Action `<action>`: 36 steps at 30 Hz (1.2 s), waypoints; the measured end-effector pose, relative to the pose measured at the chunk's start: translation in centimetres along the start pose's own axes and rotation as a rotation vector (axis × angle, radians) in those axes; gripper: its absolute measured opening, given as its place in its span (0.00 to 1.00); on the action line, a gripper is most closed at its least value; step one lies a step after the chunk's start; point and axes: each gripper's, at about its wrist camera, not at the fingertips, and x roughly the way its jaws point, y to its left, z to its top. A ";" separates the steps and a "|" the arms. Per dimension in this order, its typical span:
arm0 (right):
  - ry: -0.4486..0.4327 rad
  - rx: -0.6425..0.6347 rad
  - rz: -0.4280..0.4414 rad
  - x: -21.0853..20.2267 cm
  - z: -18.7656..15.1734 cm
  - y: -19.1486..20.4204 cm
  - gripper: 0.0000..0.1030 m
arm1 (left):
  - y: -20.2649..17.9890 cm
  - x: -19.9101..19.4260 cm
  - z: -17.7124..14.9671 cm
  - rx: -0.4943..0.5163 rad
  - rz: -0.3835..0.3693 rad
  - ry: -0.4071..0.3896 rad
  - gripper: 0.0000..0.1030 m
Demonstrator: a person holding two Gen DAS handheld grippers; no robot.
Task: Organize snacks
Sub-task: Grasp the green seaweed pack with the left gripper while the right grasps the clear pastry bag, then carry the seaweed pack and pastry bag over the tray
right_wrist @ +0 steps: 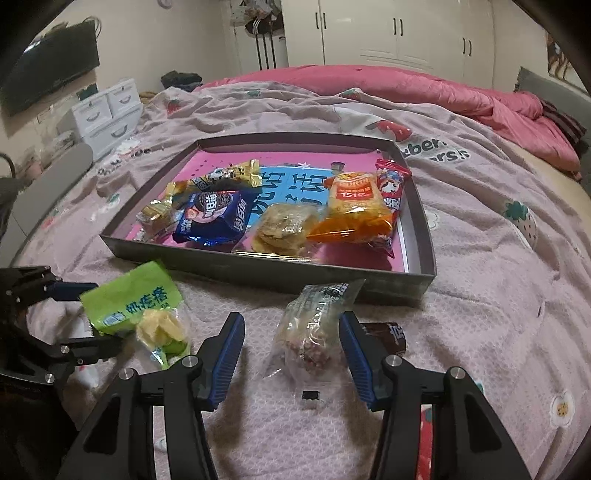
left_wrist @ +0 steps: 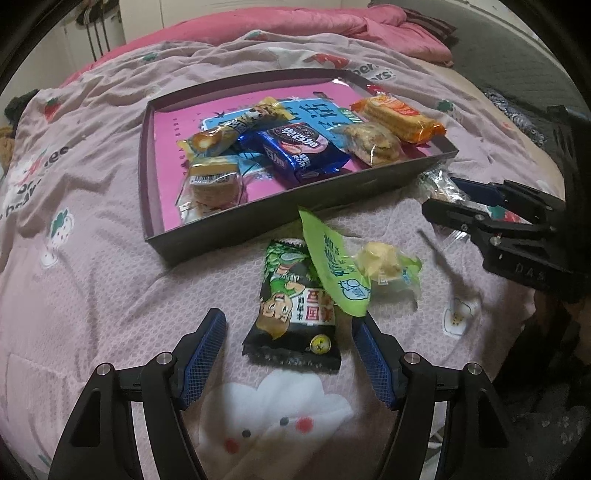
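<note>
A dark shallow box (left_wrist: 280,218) (right_wrist: 258,275) with a pink liner lies on the bed and holds several snack packs, among them a blue cookie pack (left_wrist: 303,151) (right_wrist: 214,218) and an orange cracker pack (left_wrist: 399,116) (right_wrist: 354,210). My left gripper (left_wrist: 290,328) is open, its jaws either side of a black and green snack pack (left_wrist: 291,314) on the blanket. A light green pack (left_wrist: 332,264) (right_wrist: 129,295) with a yellow pastry lies beside it. My right gripper (right_wrist: 291,325) (left_wrist: 443,199) is open around a clear bag (right_wrist: 314,328) of reddish snack in front of the box.
A pink patterned blanket (left_wrist: 92,277) (right_wrist: 498,295) covers the bed. A rumpled pink quilt (right_wrist: 424,92) lies at the far side. A brown pack (right_wrist: 384,338) lies by the right finger. White drawers (right_wrist: 107,114) and wardrobes (right_wrist: 388,33) stand beyond the bed.
</note>
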 end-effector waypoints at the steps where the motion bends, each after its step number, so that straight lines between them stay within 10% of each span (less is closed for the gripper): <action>1: 0.001 -0.011 -0.005 0.1 0.0 0.1 0.52 | 0.0 0.2 0.1 -0.001 0.001 0.001 0.71; 11: 0.007 -0.219 -0.156 1.5 -0.6 1.9 0.42 | 0.0 1.4 0.9 -0.030 -0.002 -0.009 0.61; 15: -0.002 -0.174 -0.116 0.6 -0.7 1.1 0.41 | 0.0 1.4 0.9 -0.033 -0.021 -0.014 0.44; 36: -0.119 0.114 0.135 -4.0 0.2 -2.2 0.39 | 3.2 -3.1 0.5 -0.157 -0.064 -0.133 0.41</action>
